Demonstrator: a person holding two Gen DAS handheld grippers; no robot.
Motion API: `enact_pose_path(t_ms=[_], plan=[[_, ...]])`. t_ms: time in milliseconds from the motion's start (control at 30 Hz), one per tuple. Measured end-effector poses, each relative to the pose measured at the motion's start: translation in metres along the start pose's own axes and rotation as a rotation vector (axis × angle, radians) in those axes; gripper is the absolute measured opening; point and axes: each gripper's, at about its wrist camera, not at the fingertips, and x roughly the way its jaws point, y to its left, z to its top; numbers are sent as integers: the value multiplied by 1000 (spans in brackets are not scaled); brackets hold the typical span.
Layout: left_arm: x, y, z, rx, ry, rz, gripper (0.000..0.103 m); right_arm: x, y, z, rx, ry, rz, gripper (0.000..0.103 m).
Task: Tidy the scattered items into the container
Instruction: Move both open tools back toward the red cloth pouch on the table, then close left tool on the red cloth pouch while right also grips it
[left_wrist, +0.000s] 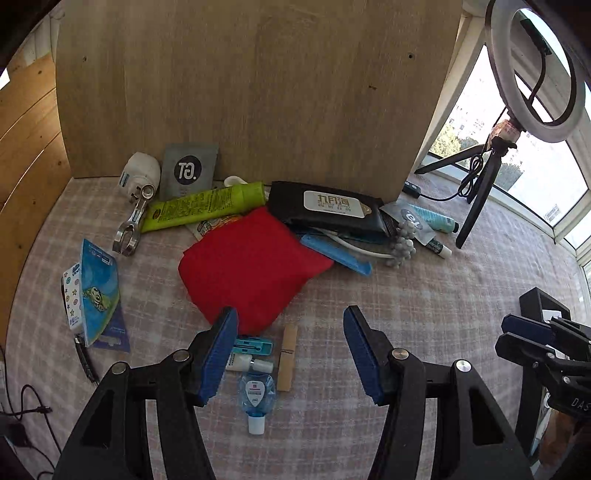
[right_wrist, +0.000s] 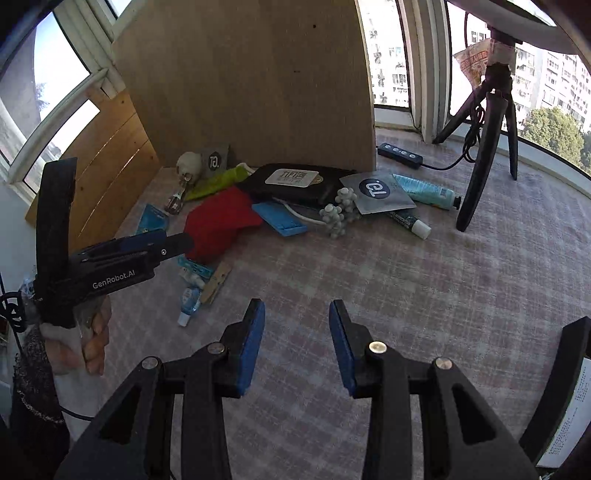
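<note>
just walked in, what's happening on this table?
A person holds a gripper in each hand over a checked cloth strewn with small items. Nothing is picked up yet: the left gripper hovers open above the red cloth, wooden clothespin and small blue bottle, and the right gripper is open over bare cloth. The black wipes pack and green tube lie untouched further back.

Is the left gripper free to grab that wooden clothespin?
Probably yes: the left gripper is empty, fingers apart, with the wooden clothespin lying uncovered between them on the tablecloth.
</note>
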Motion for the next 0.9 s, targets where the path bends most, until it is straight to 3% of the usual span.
enact_pose_path(t_ms=[233, 500, 900], plan=[[29, 42, 26, -12, 39, -5, 54, 60, 45, 23, -56, 73, 42, 36], [60, 56, 47, -23, 80, -37, 54, 118, 61, 46, -33, 141, 101, 36], [91, 62, 60, -41, 121, -103, 61, 152, 72, 62, -46, 161, 141, 36]])
